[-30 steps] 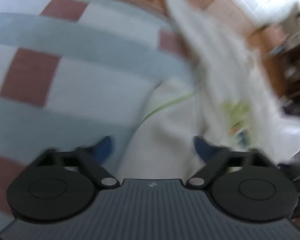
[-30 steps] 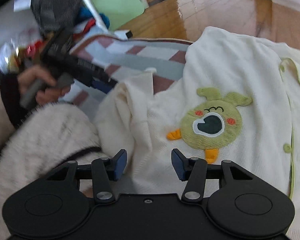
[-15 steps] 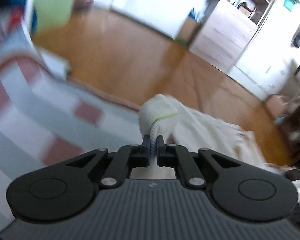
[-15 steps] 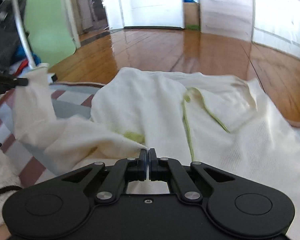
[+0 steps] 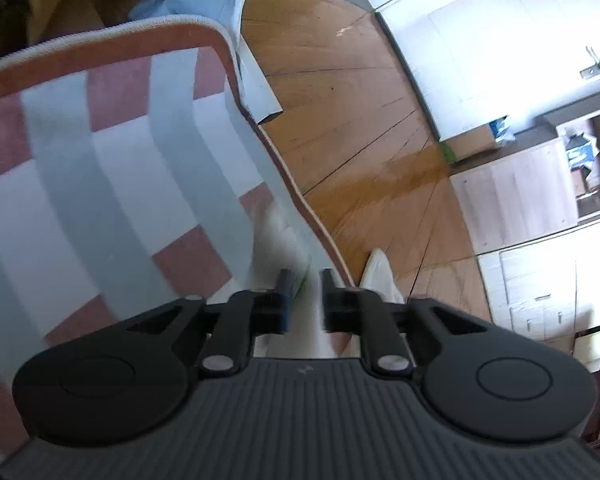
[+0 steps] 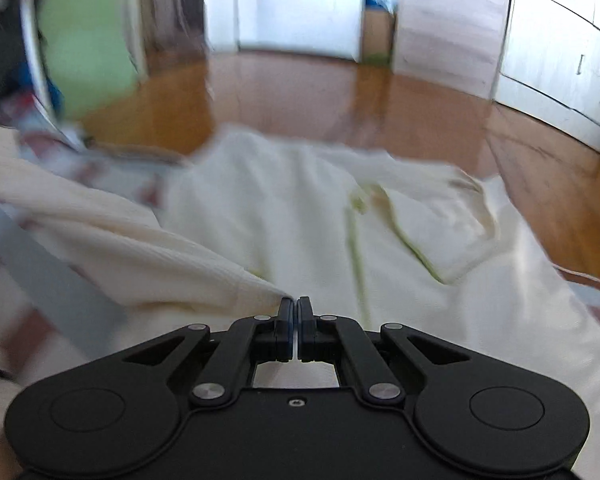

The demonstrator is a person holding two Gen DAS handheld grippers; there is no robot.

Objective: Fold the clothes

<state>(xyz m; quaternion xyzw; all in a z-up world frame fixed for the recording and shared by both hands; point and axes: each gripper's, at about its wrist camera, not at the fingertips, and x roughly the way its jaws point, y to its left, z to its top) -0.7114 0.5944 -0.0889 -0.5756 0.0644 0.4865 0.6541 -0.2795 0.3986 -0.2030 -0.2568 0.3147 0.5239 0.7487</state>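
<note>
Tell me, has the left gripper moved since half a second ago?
Yes. The left gripper has swung left toward the checked rug, which now fills the left wrist view. Its jaws have parted around the white garment.

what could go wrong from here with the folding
The left gripper fingers stand slightly apart around the cream garment, so the cloth may slip free. The right gripper pinches only a thin edge, which could pull out. Cloth near the rug border might slide onto the wooden floor.

Wooden floor [image 5: 356, 128] bearing checked rug [image 5: 100, 184], pink, grey and white; cream garment [image 6: 300, 216] lying spread across the rug.
</note>
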